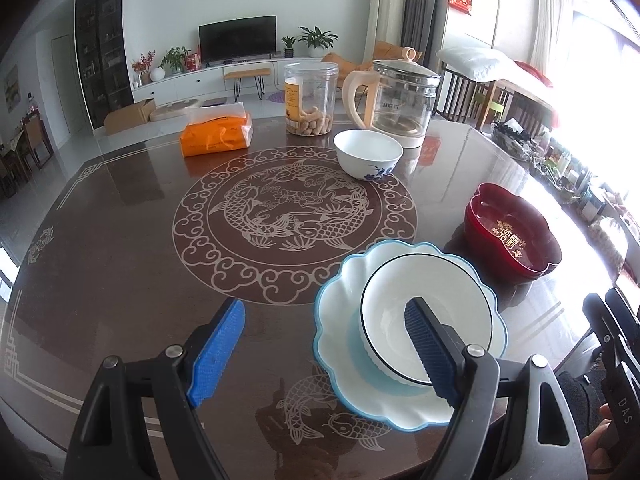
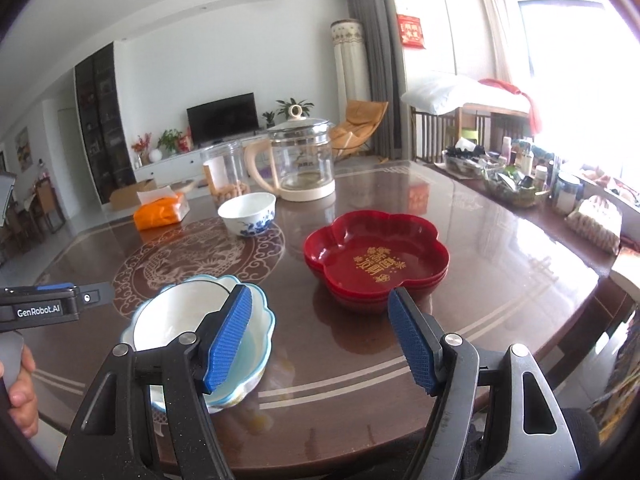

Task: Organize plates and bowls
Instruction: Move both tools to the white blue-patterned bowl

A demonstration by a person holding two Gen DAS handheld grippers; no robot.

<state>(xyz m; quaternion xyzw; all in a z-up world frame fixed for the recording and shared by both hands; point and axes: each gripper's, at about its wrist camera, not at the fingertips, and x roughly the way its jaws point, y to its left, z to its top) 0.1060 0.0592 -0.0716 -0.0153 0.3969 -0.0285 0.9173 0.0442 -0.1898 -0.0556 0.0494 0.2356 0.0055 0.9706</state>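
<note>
The right gripper (image 2: 320, 332) hovers spread wide and empty above the brown table (image 2: 500, 248), between a white bowl (image 2: 176, 316) nested in a blue-rimmed scalloped plate (image 2: 262, 328) and stacked red flower-shaped dishes (image 2: 376, 256); a blue-patterned bowl (image 2: 247, 213) sits beyond

My tongs' pads (image 1: 218, 354) were bright blue with a ribbed texture, on black frames. The near plate (image 1: 332, 344) was white, scalloped, edged in pale blue, and the bowl (image 1: 426, 312) in it was white with a thin black rim. To the right, the lobed dishes (image 2: 376, 256) were deep red with gold characters. The far bowl (image 1: 368, 152) was white with blue flowers. My table (image 1: 132, 264) was dark brown, patterned with pale fish and scroll borders. The far-left tissue pack (image 1: 216, 136) was orange.
</note>
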